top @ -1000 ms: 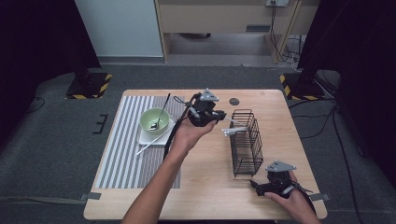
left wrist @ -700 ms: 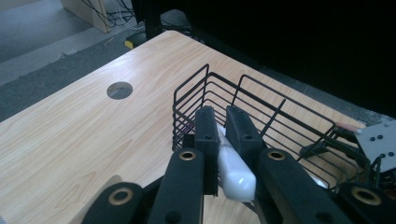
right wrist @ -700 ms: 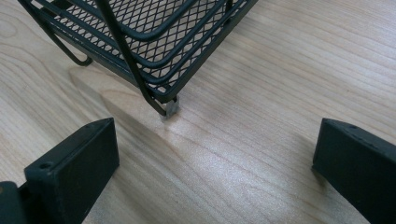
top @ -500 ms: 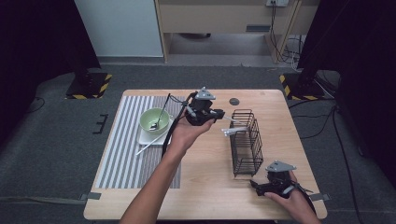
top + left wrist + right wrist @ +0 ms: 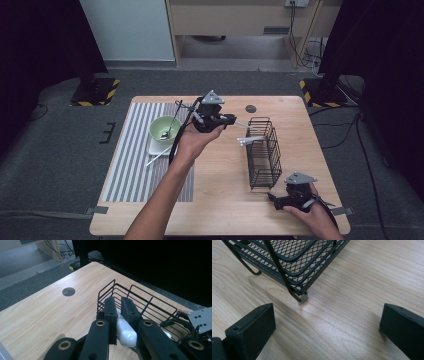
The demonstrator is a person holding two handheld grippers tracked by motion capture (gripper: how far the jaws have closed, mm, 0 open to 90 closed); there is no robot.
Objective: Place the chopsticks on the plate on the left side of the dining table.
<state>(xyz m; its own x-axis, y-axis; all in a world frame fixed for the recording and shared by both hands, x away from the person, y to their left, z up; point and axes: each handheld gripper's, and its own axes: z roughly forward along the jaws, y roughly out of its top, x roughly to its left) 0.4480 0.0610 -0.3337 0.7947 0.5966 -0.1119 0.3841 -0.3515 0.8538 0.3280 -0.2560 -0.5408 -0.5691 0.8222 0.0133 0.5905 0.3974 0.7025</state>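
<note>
The left gripper point(image 5: 235, 119) hangs above the surface point(image 5: 220, 200) with its fingers point(image 5: 110, 307) clamped on a white utensil point(image 5: 126, 331), gripped near one end so the rest juts out ahead of the fingers toward the black wire basket point(image 5: 264, 155), its far end just beside the basket's near rim. Here's the worry: the hold sits far off the utensil's middle, so the smooth white piece could swivel between the fingers and hit a rim wire instead of dropping inside, and a snag there could nudge the light basket across the surface. The right gripper point(image 5: 280, 199) rests low near the surface edge, its fingers point(image 5: 252, 327) wide apart with nothing between them, the basket's corner foot just ahead of them, so nothing is steadying the basket if it gets pushed. The high view gives the layout: behind the left fingers, on the striped mat point(image 5: 135, 150), sit a green bowl point(image 5: 165, 131) with a dark utensil in it and white sticks point(image 5: 157, 157) at the plate's edge. The left gripper view shows the clamp itself up close and the basket's open top right beyond the fingertips. The right gripper view shows the mesh floor of the basket and its small foot on the wood.
</note>
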